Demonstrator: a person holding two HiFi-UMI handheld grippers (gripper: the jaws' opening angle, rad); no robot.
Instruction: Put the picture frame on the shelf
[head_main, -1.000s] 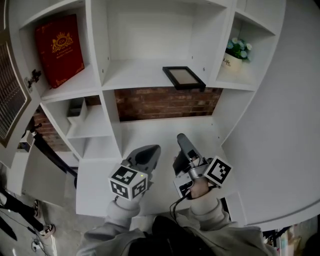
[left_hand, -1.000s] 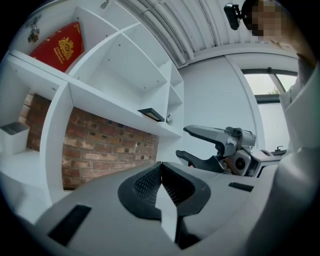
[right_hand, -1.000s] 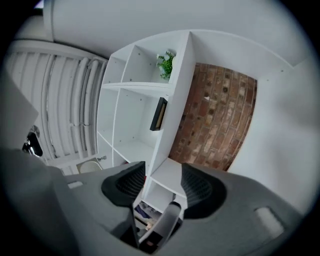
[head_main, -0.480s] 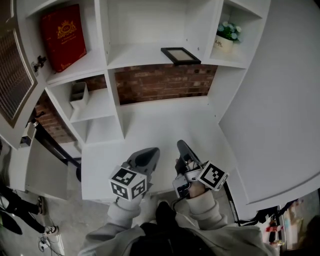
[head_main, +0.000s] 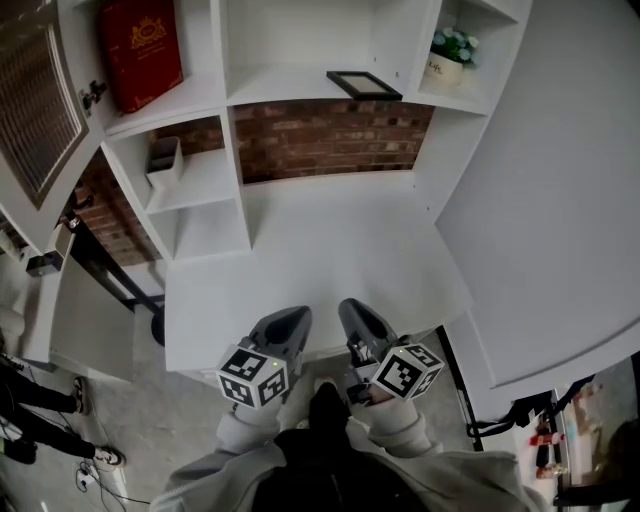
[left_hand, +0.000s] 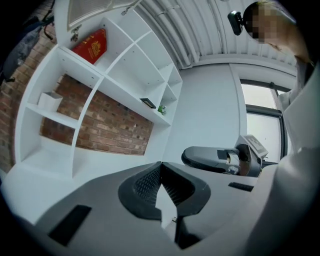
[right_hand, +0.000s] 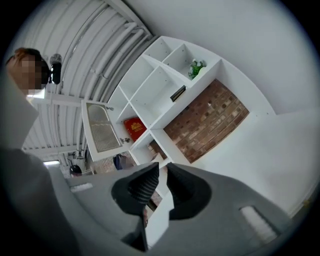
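- Two grippers, one in each of my hands, hang side by side over the near edge of the white table, both pointing toward the shelf.
- On my left gripper the jaws are closed tip to tip with nothing between them.
- On my right gripper the jaws have just been closing. They stand all but together, with a thin slit between the tips and nothing in it.
- The picture frame lies flat in the shelf's middle compartment, at its right end near the front edge, well apart from both grippers.
- A red box leans in the left compartment, and a potted plant stands in the right one.
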